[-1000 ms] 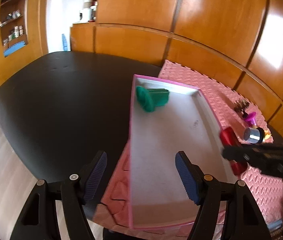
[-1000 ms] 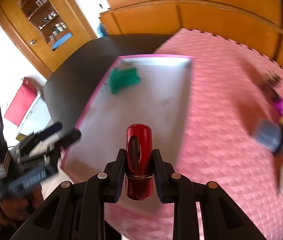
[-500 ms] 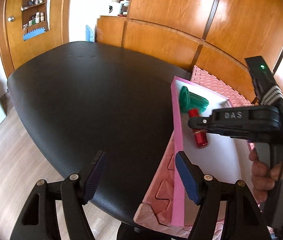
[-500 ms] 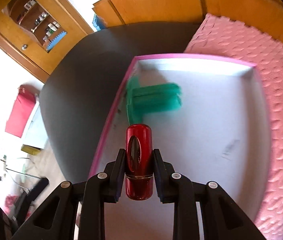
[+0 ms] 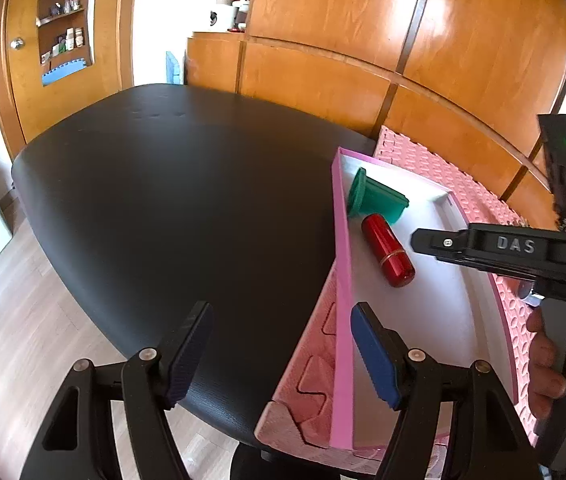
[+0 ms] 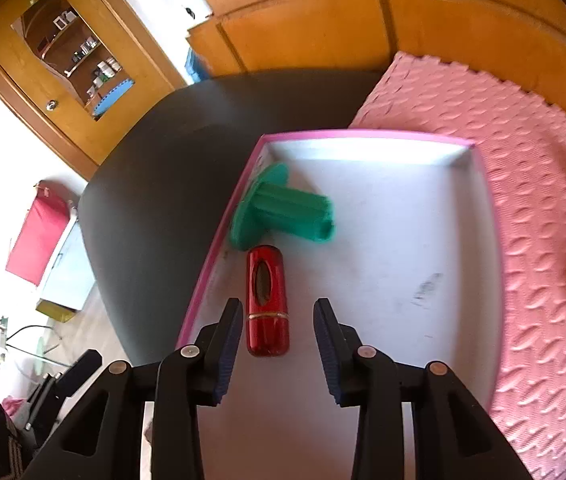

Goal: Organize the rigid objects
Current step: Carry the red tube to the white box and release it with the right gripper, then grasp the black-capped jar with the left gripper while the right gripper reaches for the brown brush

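My right tool [image 6: 277,338] gapes wide around the red tube [image 6: 267,300] in the tray [image 6: 363,148]; my left tool [image 5: 279,354] hangs wide, empty.

A lived-in room of a home: warm orange wood panelling [image 5: 463,52] lines the wall behind a round black bench [image 5: 171,208], and a wooden cabinet door [image 5: 63,40] with a glass window shows shelves of small jars and bottles. Pale wood-look flooring [image 5: 7,320] runs underneath. A pink interlocking foam mat [image 6: 523,168] covers part of the bench, carrying a pink-rimmed tray [image 6: 363,135]. A red bag [image 6: 37,232] sits low by the wall.
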Demonstrator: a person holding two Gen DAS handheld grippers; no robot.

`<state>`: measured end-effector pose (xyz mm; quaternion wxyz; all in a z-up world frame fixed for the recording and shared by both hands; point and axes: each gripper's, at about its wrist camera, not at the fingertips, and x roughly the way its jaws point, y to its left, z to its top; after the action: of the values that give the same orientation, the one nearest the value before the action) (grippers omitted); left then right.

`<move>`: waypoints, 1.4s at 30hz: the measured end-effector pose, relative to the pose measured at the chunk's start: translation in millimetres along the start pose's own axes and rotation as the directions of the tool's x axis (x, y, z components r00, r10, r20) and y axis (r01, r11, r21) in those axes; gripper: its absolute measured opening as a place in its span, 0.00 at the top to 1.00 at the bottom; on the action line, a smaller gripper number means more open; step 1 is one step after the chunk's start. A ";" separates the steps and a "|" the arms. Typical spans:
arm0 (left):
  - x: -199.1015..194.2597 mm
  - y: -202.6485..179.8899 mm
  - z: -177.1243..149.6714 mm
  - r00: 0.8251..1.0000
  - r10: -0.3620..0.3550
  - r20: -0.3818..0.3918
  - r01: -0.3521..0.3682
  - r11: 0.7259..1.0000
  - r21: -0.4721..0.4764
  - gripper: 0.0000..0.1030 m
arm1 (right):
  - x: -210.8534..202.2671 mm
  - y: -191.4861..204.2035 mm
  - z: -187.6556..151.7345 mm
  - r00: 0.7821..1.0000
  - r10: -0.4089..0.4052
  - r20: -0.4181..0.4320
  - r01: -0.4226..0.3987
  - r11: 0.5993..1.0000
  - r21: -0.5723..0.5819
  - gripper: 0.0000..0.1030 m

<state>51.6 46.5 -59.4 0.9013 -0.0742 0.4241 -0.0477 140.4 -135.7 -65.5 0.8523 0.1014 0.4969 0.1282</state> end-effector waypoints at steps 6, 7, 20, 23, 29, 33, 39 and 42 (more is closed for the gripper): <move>-3.7 -12.4 -0.6 1.000 -0.010 0.004 0.010 0.999 0.034 0.30 | -20.5 -11.8 -12.5 0.992 -0.109 0.071 0.110 0.994 -0.011 0.65; -4.4 -15.3 -0.5 1.000 -0.010 0.007 0.010 0.999 0.042 0.30 | -23.8 -13.8 -14.6 0.990 -0.120 0.079 0.121 0.993 -0.012 0.65; -5.2 -57.1 2.4 0.998 -0.055 -0.005 0.055 0.991 0.120 0.27 | -84.9 -72.9 -42.7 0.950 -0.254 0.181 0.252 0.967 0.037 0.65; -5.4 -68.2 2.9 0.998 -0.066 -0.009 0.066 0.987 0.149 0.27 | -102.9 -92.6 -46.3 0.938 -0.280 0.204 0.271 0.960 0.071 0.65; -8.0 -101.6 7.8 0.993 -0.120 -0.013 0.120 0.968 0.219 0.21 | -154.7 -154.5 -57.2 0.888 -0.375 0.268 0.331 0.923 0.193 0.65; -4.9 -134.2 11.8 0.986 -0.165 -0.025 0.165 0.952 0.258 0.11 | -187.8 -208.4 -68.8 0.837 -0.468 0.283 0.377 0.868 0.322 0.65; 6.7 -184.2 10.0 0.973 -0.215 -0.081 0.229 0.916 0.328 0.10 | -216.6 -283.0 -100.5 0.777 -0.574 0.257 0.399 0.766 0.504 0.63; 17.7 -213.2 7.6 0.964 -0.234 -0.124 0.263 0.897 0.356 0.09 | -223.8 -308.3 -118.0 0.761 -0.596 0.256 0.382 0.731 0.566 0.63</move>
<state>63.8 -165.3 -30.8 0.8684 0.0450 0.4292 -0.2442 -32.2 -493.6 -31.6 0.8878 0.1967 0.3253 -0.2593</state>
